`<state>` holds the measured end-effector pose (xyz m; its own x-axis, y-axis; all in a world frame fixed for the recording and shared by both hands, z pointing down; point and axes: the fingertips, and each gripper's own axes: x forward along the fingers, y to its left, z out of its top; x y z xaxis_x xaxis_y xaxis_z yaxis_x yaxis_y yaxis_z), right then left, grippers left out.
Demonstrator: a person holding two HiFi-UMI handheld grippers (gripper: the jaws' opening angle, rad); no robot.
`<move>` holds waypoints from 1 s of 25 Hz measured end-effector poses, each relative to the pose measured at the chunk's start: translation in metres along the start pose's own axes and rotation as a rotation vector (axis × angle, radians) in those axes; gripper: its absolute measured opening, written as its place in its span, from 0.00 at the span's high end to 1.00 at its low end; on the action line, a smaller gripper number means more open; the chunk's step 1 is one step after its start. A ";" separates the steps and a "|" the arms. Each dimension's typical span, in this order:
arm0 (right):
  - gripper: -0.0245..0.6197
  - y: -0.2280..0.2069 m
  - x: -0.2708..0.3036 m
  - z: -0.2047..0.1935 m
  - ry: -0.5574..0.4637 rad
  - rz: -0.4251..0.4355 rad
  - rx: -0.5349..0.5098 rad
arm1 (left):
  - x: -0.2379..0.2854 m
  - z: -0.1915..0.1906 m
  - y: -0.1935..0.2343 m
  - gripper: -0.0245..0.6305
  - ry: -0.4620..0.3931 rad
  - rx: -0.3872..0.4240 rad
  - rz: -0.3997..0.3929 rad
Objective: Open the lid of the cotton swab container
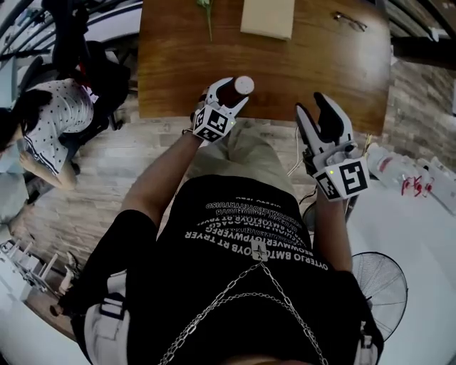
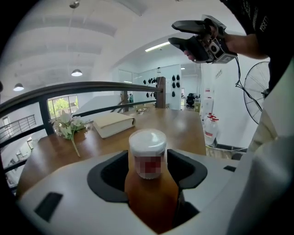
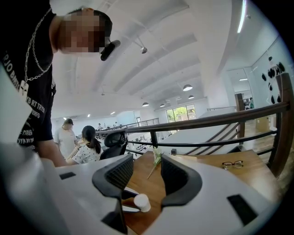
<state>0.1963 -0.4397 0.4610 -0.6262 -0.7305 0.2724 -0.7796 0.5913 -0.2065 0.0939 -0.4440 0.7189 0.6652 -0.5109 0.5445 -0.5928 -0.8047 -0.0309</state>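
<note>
The cotton swab container (image 1: 229, 91) is a brown jar with a white lid (image 2: 147, 139). It sits tilted between the jaws of my left gripper (image 1: 226, 93) above the wooden table's (image 1: 171, 71) front edge, lid pointing away from me. In the left gripper view the brown body (image 2: 151, 193) fills the gap between the pads, so that gripper is shut on it. My right gripper (image 1: 312, 105) hangs to the right, just off the table edge, open with nothing between its fingers (image 3: 120, 173). From the right gripper view the white lid (image 3: 141, 202) shows low down, beyond the jaws.
A closed book (image 1: 267, 18), a flower stem (image 1: 207, 14) and glasses (image 1: 350, 21) lie at the table's far side. A seated person (image 1: 50, 114) is at the left. Spray bottles (image 1: 390, 162) and a floor fan (image 1: 381, 285) stand at the right.
</note>
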 end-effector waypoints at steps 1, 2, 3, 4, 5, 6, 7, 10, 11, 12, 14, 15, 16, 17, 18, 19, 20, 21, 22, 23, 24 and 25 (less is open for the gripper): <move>0.69 -0.003 0.001 -0.001 0.005 0.001 0.002 | 0.004 -0.002 0.000 0.55 0.007 0.000 -0.004; 0.69 -0.005 0.003 -0.002 0.008 0.003 0.004 | 0.007 -0.002 0.001 0.55 0.012 0.004 -0.006; 0.69 -0.006 0.004 -0.003 0.009 0.005 0.007 | 0.010 -0.003 0.001 0.55 0.018 0.011 -0.008; 0.69 -0.007 0.005 -0.004 0.010 0.007 0.009 | 0.013 -0.003 0.001 0.55 0.022 0.018 -0.009; 0.69 -0.007 0.006 -0.005 0.012 0.010 0.012 | 0.015 -0.004 0.001 0.55 0.026 0.024 -0.011; 0.69 -0.007 0.007 -0.005 0.014 0.012 0.014 | 0.018 -0.004 0.001 0.55 0.031 0.028 -0.013; 0.69 -0.007 0.008 -0.006 0.016 0.015 0.016 | 0.020 -0.005 0.000 0.55 0.036 0.031 -0.016; 0.69 -0.004 0.011 -0.007 0.022 0.022 0.021 | 0.026 -0.009 0.000 0.55 0.040 0.028 -0.025; 0.69 -0.004 0.012 -0.008 0.025 0.025 0.021 | 0.027 -0.009 0.000 0.55 0.037 0.026 -0.024; 0.69 -0.003 0.012 -0.009 0.028 0.028 0.021 | 0.028 -0.009 0.000 0.55 0.034 0.022 -0.022; 0.69 -0.001 0.011 -0.010 0.030 0.032 0.022 | 0.030 -0.009 0.001 0.55 0.033 0.011 -0.021; 0.69 0.000 0.011 -0.009 0.026 0.032 0.023 | 0.032 -0.009 0.001 0.55 0.033 0.009 -0.019; 0.69 0.001 0.010 -0.007 0.020 0.032 0.024 | 0.032 -0.007 0.001 0.55 0.034 0.014 -0.014; 0.69 0.002 0.009 -0.005 0.014 0.031 0.023 | 0.033 -0.006 0.002 0.55 0.035 0.025 -0.006; 0.69 0.004 0.010 -0.003 0.009 0.030 0.020 | 0.031 -0.005 0.003 0.55 0.038 0.036 0.001; 0.69 0.008 0.010 0.000 0.005 0.029 0.014 | 0.028 -0.003 0.003 0.56 0.040 0.038 0.003; 0.69 0.012 0.011 0.002 0.001 0.030 0.006 | 0.024 -0.001 0.005 0.56 0.039 0.028 0.000; 0.69 0.017 0.012 0.004 -0.002 0.032 -0.002 | 0.019 0.003 0.006 0.56 0.037 0.012 -0.008; 0.69 0.021 0.013 0.007 -0.005 0.034 -0.009 | 0.013 0.009 0.007 0.56 0.032 -0.002 -0.015; 0.69 0.025 0.014 0.009 -0.008 0.035 -0.015 | 0.007 0.016 0.008 0.56 0.025 -0.009 -0.020; 0.69 0.028 0.014 0.011 -0.011 0.036 -0.019 | 0.001 0.024 0.008 0.56 0.015 -0.009 -0.021; 0.69 0.031 0.014 0.013 -0.014 0.036 -0.023 | -0.004 0.032 0.009 0.56 0.005 -0.006 -0.019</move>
<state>0.1633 -0.4363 0.4463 -0.6543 -0.7130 0.2519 -0.7560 0.6250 -0.1946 0.1006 -0.4591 0.6895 0.6739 -0.4942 0.5491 -0.5831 -0.8122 -0.0153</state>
